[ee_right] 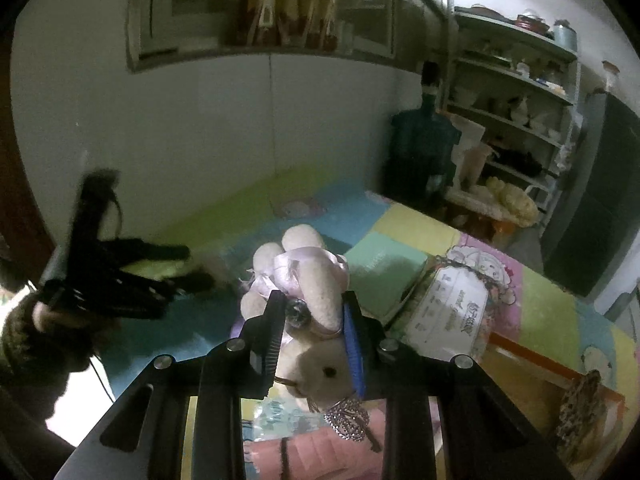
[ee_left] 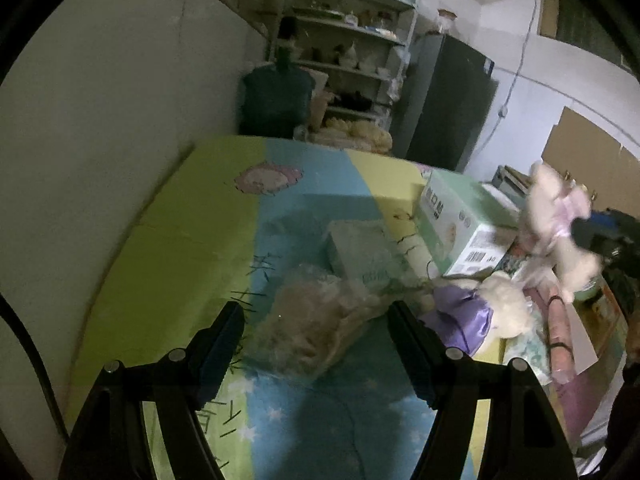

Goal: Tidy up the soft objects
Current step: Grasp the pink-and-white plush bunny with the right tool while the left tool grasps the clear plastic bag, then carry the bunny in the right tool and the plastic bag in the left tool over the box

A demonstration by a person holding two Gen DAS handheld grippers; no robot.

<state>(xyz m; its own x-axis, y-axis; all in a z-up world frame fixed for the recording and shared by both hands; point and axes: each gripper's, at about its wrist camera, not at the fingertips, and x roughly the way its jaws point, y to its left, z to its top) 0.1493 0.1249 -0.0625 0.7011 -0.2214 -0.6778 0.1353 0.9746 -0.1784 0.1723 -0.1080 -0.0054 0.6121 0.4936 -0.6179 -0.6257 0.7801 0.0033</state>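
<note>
Dim and cluttered, the room has shelves of crockery and a dark fridge behind a patchwork play mat of green, blue and yellow panels. On the mat lie a crinkled clear bag of pale stuffing, a flat white packet, a green and white carton and a second plush toy in a purple satin dress.

The right gripper has its jaws pinched on a cream plush lamb with a lilac ribbon, lifted clear of the mat and gripped about the head. The left gripper hangs with its jaws spread wide and nothing between the pads, aimed down at the clear bag.

The likely risks: the lamb is gripped on soft pile near one end, so it may swing, sag or slip out if moved fast, and its beaded trim could snag on the clutter below. The bag's slick film may slide or tear under the left jaws, spilling the filling.

Print on the carton and a card by the lamb is too blurred to read
</note>
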